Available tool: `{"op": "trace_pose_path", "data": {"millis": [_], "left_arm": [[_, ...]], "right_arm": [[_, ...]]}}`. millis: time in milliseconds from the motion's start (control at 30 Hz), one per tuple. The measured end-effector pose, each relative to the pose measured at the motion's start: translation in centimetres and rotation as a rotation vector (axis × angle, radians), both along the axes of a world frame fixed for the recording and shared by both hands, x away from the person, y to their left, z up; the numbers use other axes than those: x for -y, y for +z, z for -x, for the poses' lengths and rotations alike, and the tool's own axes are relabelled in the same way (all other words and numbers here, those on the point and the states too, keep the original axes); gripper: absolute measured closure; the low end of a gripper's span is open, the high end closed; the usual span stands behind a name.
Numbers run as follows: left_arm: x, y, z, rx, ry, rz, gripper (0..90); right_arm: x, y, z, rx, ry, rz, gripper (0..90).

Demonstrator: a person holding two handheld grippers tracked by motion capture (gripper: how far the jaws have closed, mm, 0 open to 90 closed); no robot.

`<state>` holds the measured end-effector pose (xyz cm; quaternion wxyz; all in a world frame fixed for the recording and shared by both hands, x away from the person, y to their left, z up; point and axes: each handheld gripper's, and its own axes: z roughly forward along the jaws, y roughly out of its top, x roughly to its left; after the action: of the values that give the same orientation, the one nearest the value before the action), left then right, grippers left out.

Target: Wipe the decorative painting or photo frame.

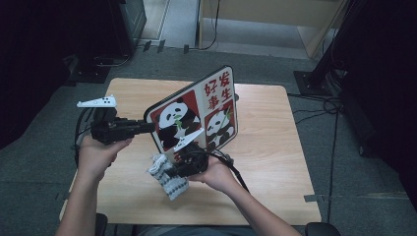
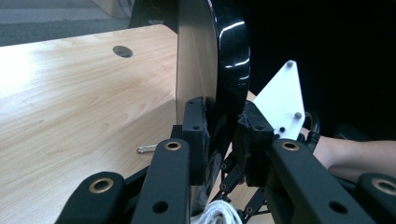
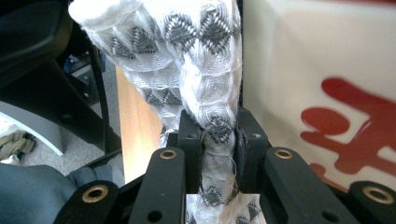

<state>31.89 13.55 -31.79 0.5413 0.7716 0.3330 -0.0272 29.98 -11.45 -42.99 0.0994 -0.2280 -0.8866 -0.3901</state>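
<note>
Two grips, tray (image 1: 196, 115) between left fingers (image 2: 194, 135), cloth (image 1: 167, 177) between right fingers (image 3: 189, 140)

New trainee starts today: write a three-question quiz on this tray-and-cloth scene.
1. True or false: the left gripper clamps the rim of the panda tray.
2. What does the right gripper hold? A) cloth B) sponge C) cable
3. Does the tray lie flat on the table, or is it tilted up?

Key:
1. True.
2. A, the white and grey patterned cloth.
3. Tilted up, with its printed face towards the cloth.
</note>
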Motion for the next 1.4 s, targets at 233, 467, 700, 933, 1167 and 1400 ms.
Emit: {"op": "trace_pose_path", "data": {"millis": [233, 467, 700, 933, 1167, 1400], "left_arm": [[0.0, 0.0, 0.0, 0.000, -0.001, 0.001, 76.1], [0.0, 0.0, 0.0, 0.000, -0.003, -0.002, 76.1], [0.0, 0.0, 0.0, 0.002, -0.002, -0.003, 76.2], [-0.1, -0.1, 0.0, 0.000, -0.004, -0.001, 76.2], [-0.1, -0.1, 0.0, 0.003, -0.001, 0.004, 76.2], [-0.1, -0.1, 0.0, 0.004, 0.000, 0.004, 76.0]], "right_arm": [[0.2, -0.8, 0.1, 0.014, 0.012, 0.002, 77.5], [0.2, -1.5, 0.2, 0.014, 0.018, 0.016, 77.5], [0.5, -1.9, 0.2, 0.010, 0.015, 0.017, 77.5], [0.9, -2.0, 0.2, 0.016, 0.015, 0.027, 77.6], [1.9, -1.8, 0.2, 0.017, -0.007, 0.033, 77.7], [2.9, -0.6, 0.2, 0.017, -0.009, 0.008, 78.3]]}}
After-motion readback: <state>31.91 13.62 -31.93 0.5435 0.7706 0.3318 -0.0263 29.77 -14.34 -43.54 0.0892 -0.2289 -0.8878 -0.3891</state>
